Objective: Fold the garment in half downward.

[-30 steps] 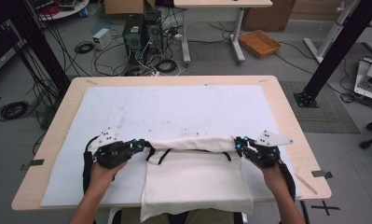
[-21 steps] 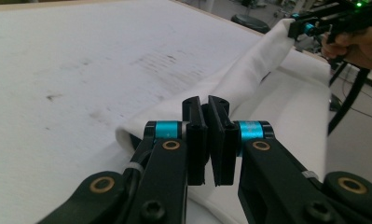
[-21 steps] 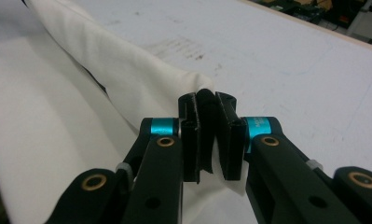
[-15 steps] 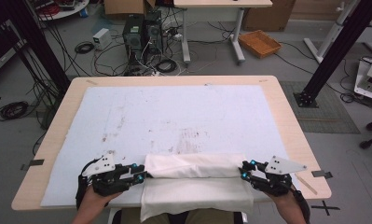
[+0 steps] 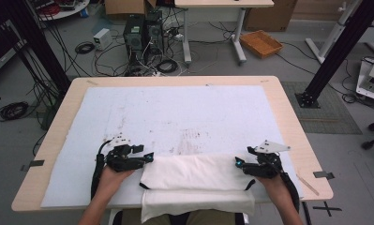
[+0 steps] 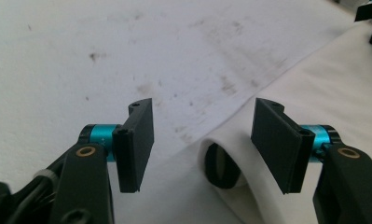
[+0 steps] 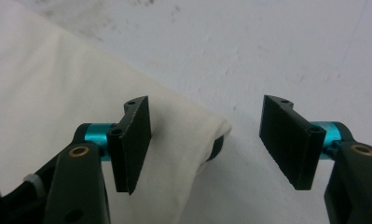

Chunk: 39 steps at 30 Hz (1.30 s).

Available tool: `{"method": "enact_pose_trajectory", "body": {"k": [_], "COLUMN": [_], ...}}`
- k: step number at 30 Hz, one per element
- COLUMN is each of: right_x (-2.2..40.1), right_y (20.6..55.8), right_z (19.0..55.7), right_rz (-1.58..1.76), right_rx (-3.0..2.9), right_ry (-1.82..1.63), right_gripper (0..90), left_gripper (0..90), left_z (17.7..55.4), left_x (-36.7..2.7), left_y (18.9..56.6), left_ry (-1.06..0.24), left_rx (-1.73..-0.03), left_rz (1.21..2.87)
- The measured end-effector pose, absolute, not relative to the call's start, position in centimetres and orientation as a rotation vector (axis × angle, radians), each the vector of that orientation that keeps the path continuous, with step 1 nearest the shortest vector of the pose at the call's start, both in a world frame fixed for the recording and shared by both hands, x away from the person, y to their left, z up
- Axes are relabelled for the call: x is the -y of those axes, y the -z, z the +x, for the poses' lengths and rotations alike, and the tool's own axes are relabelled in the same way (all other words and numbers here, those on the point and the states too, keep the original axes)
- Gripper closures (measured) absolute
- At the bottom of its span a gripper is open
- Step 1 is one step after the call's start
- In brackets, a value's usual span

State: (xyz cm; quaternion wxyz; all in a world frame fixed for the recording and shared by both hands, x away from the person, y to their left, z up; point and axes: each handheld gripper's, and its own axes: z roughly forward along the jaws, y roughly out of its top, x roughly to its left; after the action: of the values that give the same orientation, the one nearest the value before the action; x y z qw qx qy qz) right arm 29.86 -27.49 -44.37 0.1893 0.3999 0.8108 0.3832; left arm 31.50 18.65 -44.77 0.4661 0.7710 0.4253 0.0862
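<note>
Item: worktop (image 5: 287,122), wide, covered by a stained white mat (image 5: 175,112). Item: white cloth bag (image 5: 196,180) with a dark strap, folded over on itself, lying at the near edge of the worktop between my two hands, its lower layer hanging off the front edge toward me. I judge it light, soft and limp, with no stiffness of its own; it will sag and slide on the mat if lifted by one corner, so it wants taking at both ends of the fold at once, pinching through all layers at the rolled corners. Item: my left tongs (image 6: 202,140), spread, having just been opening, nothing between them; the fold's left corner lies just ahead. Item: my right tongs (image 7: 207,140), likewise spread after just opening, with the fold's right corner lying between the pads but not pressed. Item: dark strap loop (image 6: 221,165), tucked under the folded edge, small. Hard to make out: how many layers the fold holds, where the rest of the strap runs inside, and how far the cloth hangs below the worktop, cut off by the frame.
</note>
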Motion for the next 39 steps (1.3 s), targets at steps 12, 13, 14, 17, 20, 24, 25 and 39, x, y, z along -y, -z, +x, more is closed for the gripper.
{"method": "enact_pose_trajectory", "body": {"k": [12,13,14,17,20,24,25,39], "right_x": [27.5,27.4,27.3,27.1,26.7,25.8,25.6,26.3], "right_y": [44.9,44.8,44.7,44.2,43.7,42.8,42.6,42.6], "right_z": [30.3,30.3,30.4,31.3,32.9,36.2,36.7,38.4], "right_rz": [1.09,1.078,1.063,1.056,1.048,1.084,1.085,1.247], "right_rx": [-2.425,-2.422,-2.416,-2.365,-2.316,-2.24,-2.22,-2.097], "right_ry": [-1.159,-1.143,-1.125,-1.115,-1.127,-1.083,-1.079,-1.026], "right_gripper": [77.5,78.9,79.4,80.0,80.0,80.0,80.0,40.6], "left_gripper": [80.9,81.4,81.6,82.0,82.1,82.1,82.0,50.3], "left_z": [31.4,31.5,31.6,32.4,33.7,36.0,36.4,37.0], "left_x": [-18.0,-18.0,-18.2,-18.7,-19.1,-19.6,-19.6,-20.2], "left_y": [45.1,45.1,45.1,44.7,44.2,43.4,43.3,43.3], "left_ry": [-0.189,-0.189,-0.187,-0.187,-0.198,-0.243,-0.255,-0.3], "left_rx": [-0.967,-0.974,-0.981,-1.015,-1.034,-1.076,-1.083,-1.184], "left_rz": [1.982,1.965,1.946,1.874,1.82,1.762,1.755,1.715]}}
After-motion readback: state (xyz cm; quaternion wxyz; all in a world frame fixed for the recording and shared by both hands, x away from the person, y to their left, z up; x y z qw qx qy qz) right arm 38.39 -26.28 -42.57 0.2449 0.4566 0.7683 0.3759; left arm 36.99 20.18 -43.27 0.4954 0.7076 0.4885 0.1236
